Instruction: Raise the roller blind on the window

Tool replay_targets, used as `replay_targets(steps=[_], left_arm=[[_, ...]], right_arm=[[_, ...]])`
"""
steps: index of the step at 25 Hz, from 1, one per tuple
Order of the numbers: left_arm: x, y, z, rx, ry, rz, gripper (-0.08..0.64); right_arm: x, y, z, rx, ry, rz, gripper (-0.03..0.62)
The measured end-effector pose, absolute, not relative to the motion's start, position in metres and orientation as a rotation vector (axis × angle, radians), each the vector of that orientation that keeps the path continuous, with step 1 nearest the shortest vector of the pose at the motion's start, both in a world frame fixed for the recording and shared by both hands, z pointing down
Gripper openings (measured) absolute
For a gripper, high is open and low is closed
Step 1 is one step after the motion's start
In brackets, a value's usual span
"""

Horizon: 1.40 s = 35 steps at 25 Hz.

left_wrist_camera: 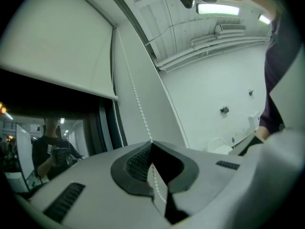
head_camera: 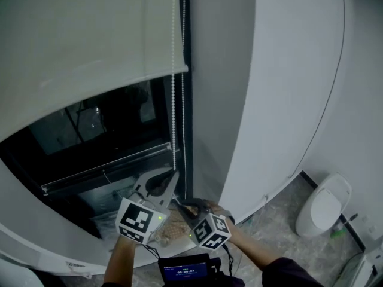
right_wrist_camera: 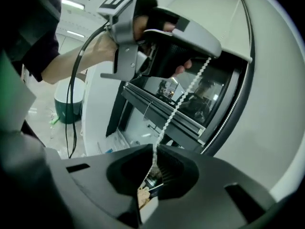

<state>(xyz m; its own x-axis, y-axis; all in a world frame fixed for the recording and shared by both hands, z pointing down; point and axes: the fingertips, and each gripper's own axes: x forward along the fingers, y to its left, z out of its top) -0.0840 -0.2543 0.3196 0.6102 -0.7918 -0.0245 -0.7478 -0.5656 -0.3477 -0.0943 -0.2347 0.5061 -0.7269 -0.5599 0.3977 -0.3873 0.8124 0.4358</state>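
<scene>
White bead chain [right_wrist_camera: 177, 106] is in both tools. My right gripper [right_wrist_camera: 154, 150] is the lower one, nearest me. Its jaws are shut tight on the chain, and beads feed out of the top of the pinch. My left gripper [left_wrist_camera: 151, 143] is just above it, jaws also closed on the same chain with no gap at the tips. Between the two grips the chain runs in a straight line, so I judge it taut.

In the head view both tools sit low, close together, beside the grey wall [head_camera: 239, 70]. The chain goes straight up from the left jaws along the window frame. A second strand hangs just beside it. I can't tell from here which strand drives the blind upward.

Roller blind [head_camera: 78, 34] is partway up. Its bottom bar [left_wrist_camera: 71, 84] hangs well above the sill, and the dark window glass [head_camera: 96, 130] below it is exposed. Glass above the bar is covered by fabric. The top roller isn't in any view, so I can't say how much travel is left.

My read: raise is under way, not finished. What's left is more hand-over-hand pulls on the chain until the bar reaches the top.
</scene>
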Motion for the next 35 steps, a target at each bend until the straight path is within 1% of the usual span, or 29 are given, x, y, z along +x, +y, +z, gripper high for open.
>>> replay_targets(steps=[3, 7, 8, 14, 19, 20, 21, 22, 25, 27, 29, 31, 35], left_arm=[[-0.086, -0.259, 0.335, -2.509, 1.257, -0.253, 0.009], [-0.089, -0.266, 0.376, -2.559, 1.273, -0.333, 0.009], [-0.088, -0.267, 0.388, -2.574, 1.274, -0.355, 0.009], [-0.073, -0.263, 0.444, -2.626, 1.241, -0.482, 0.009], [-0.066, -0.258, 0.484, -2.676, 1.22, -0.569, 0.009], [-0.066, -0.256, 0.489, -2.683, 1.221, -0.578, 0.009], [-0.066, -0.255, 0.492, -2.687, 1.225, -0.583, 0.009], [-0.067, -0.254, 0.494, -2.685, 1.231, -0.59, 0.009], [-0.072, -0.254, 0.498, -2.677, 1.231, -0.617, 0.009], [-0.078, -0.253, 0.496, -2.712, 1.224, -0.588, 0.011], [-0.086, -0.252, 0.477, -2.763, 1.23, -0.484, 0.012], [-0.096, -0.251, 0.441, -2.799, 1.238, -0.322, 0.012], [-0.12, -0.25, 0.341, -2.753, 1.258, 0.01, 0.012]], right_arm=[[-0.081, -0.239, 0.478, 0.724, -2.603, -0.31, 0.018], [-0.066, -0.248, 0.4, 0.783, -2.817, -0.226, 0.021], [-0.064, -0.251, 0.383, 0.796, -2.845, -0.235, 0.023], [-0.062, -0.268, 0.298, 0.855, -2.936, -0.346, 0.083], [-0.076, -0.266, 0.257, 0.873, -2.918, -0.445, 0.083], [-0.078, -0.267, 0.256, 0.886, -2.892, -0.485, 0.081], [-0.08, -0.266, 0.255, 0.899, -2.869, -0.53, 0.046], [-0.082, -0.265, 0.256, 0.911, -2.85, -0.574, 0.029], [-0.086, -0.257, 0.261, 0.953, -2.753, -0.717, 0.009], [-0.088, -0.254, 0.264, 0.98, -2.676, -0.837, 0.009], [-0.089, -0.255, 0.265, 0.996, -2.626, -0.925, 0.009], [-0.088, -0.259, 0.268, 1.009, -2.592, -0.961, 0.008], [-0.087, -0.264, 0.284, 1.01, -2.539, -0.972, 0.009]])
